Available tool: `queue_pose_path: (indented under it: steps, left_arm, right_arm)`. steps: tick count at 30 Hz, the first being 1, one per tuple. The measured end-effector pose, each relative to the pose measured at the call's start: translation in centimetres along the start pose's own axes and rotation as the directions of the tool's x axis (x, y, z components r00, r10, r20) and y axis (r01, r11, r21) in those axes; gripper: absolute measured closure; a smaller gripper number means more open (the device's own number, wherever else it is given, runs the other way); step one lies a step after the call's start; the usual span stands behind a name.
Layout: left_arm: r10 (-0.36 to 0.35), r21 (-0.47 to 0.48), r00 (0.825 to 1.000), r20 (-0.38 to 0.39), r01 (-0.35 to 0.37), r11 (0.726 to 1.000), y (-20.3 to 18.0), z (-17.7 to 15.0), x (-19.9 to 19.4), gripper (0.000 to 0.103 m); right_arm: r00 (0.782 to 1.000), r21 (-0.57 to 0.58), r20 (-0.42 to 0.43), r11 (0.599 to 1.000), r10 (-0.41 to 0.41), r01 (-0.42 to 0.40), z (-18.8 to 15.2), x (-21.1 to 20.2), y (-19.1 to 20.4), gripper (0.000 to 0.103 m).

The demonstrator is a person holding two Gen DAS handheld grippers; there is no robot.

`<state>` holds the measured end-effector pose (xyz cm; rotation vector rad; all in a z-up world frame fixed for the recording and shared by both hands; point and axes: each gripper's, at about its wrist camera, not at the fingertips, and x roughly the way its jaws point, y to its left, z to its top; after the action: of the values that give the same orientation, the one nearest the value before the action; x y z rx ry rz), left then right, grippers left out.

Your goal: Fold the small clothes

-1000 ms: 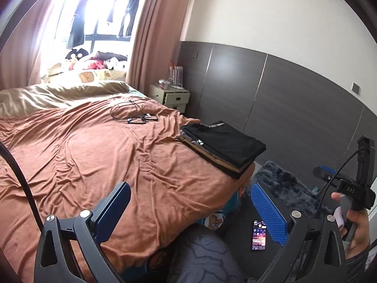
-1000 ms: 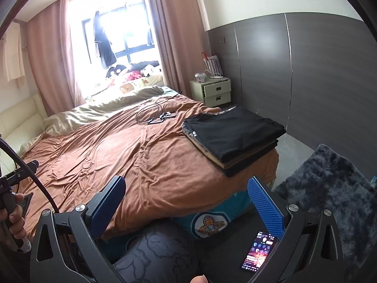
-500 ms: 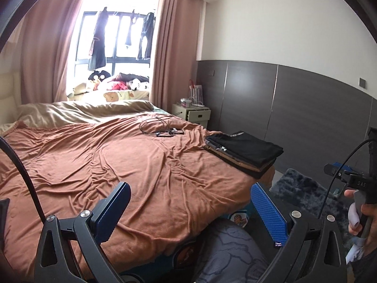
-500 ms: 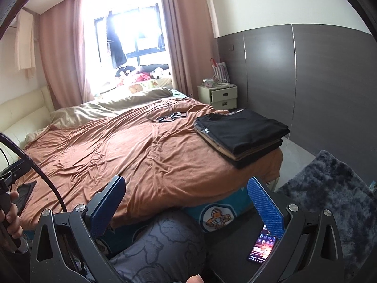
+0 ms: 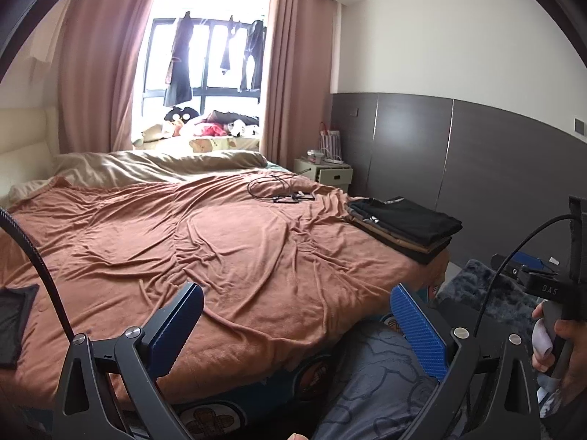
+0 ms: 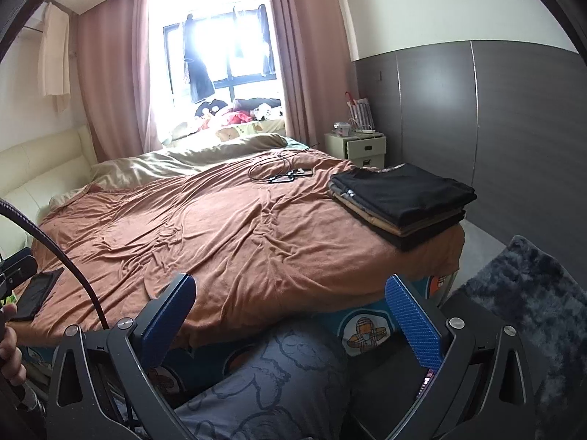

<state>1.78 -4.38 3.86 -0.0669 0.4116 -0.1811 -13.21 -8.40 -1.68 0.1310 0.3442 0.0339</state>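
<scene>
**A:** What had changed over that last second?

**B:** Both views had swung upward. A second before, each camera looked down over the bed's near corner, with a lit phone between the fingers at the bottom. At this moment the window and ceiling filled the top of both frames, and the phone had all but dropped from sight.

**A:** And the claws?

**B:** The left gripper (image 5: 297, 333) stood with its jaws spread wide and nothing between them. The right gripper (image 6: 293, 324) was the same, wide apart and empty, as both had been a second before.

**A:** Where were the clothes?

**B:** The folded stack (image 6: 401, 200), black on top with tan layers beneath, sat at the right of both frames on the bed's far corner, well apart from either claw. A dark flat piece (image 5: 14, 322) showed at the left edge on the brown blanket (image 5: 238, 253); I could not tell whether it was a garment.

**A:** So what did that mean for the task?

**B:** I judged the stack finished, and the person either between garments or done.
</scene>
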Motion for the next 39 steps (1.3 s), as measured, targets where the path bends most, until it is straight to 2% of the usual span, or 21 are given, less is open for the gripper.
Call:
queue_pose_path:
  steps: [12, 18, 22, 39]
  left_arm:
    - [0.017, -0.021, 1.0, 0.009, -0.017, 1.0, 0.8, -0.1, -0.8, 0.0]
    - [0.044, -0.032, 0.999, 0.015, -0.043, 0.999, 1.0, -0.1, -1.0, 0.0]
    - [0.048, -0.042, 0.999, 0.018, -0.047, 0.998, 1.2, -0.1, -1.2, 0.0]
    - [0.053, -0.043, 0.998, 0.023, -0.052, 0.998, 1.0, 0.1, -1.8, 0.0]
  right_arm:
    - [1.0, -0.019, 0.005, 1.0, -0.003, 0.003, -0.3, 0.4, 2.2, 0.0]
    - [1.0, -0.018, 0.008, 1.0, -0.003, 0.003, -0.6, 0.3, 2.5, 0.0]
    - [1.0, 0.004, 0.003, 1.0, 0.024, -0.024, -0.5, 0.0, 2.6, 0.0]
    - [1.0, -0.004, 0.003, 1.0, 0.016, -0.016, -0.7, -0.1, 3.3, 0.0]
